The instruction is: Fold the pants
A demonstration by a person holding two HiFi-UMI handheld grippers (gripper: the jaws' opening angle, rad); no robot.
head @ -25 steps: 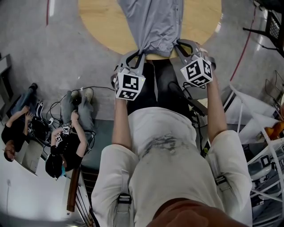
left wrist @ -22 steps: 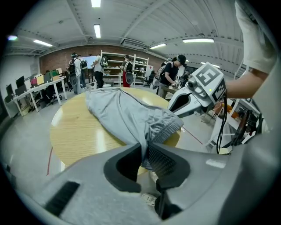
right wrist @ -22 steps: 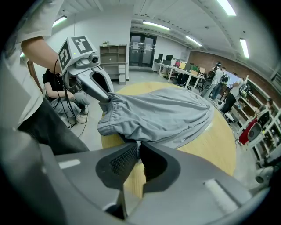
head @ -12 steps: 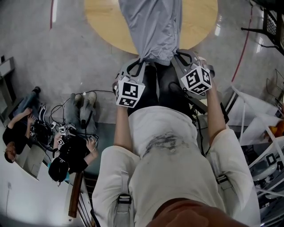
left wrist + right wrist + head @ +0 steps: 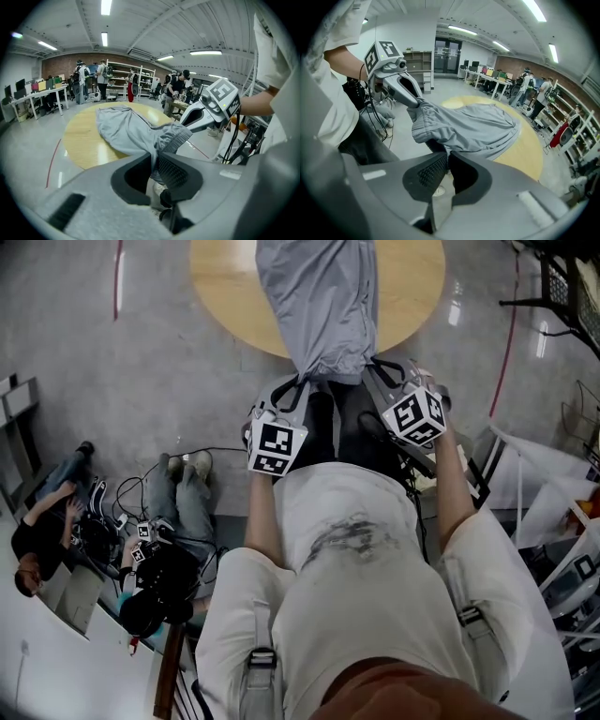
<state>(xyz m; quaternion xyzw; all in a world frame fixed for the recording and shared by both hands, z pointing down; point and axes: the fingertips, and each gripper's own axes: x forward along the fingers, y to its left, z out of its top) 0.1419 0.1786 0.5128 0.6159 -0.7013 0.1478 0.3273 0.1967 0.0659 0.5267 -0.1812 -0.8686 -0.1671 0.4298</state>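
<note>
- Head view: my left gripper [image 5: 300, 381] and right gripper [image 5: 377, 362] each have a corner of the waistband of the pants [image 5: 323, 306].
- From the jaws the cloth runs straight ahead. The waist end is raised just off the near rim of the round surface [image 5: 220, 287], and the legs lie flat on it beyond.
- Left gripper view: the jaws [image 5: 154, 164] are pressed together on a pinch of gray waistband. The ribbed elastic bunches just past the tips, and the rest drapes forward onto the surface.
- The right gripper reaches in from the right of my jaws and meets the same hem.
- Right gripper view: the jaws [image 5: 447, 164] are also closed on the waistband, with a fold of cloth squeezed between the pads. The left gripper holds the far corner, up and left of my jaws.
- The waistband sags a little between the two grips.
- Progress, as I judge it: this is an early stage. Both grips are made and the waist is lifted, but I see no crosswise fold yet.
- What is left is carrying the waist forward over the legs, laying it down and letting go. I cannot tell whether the legs are already stacked one on the other.
</note>
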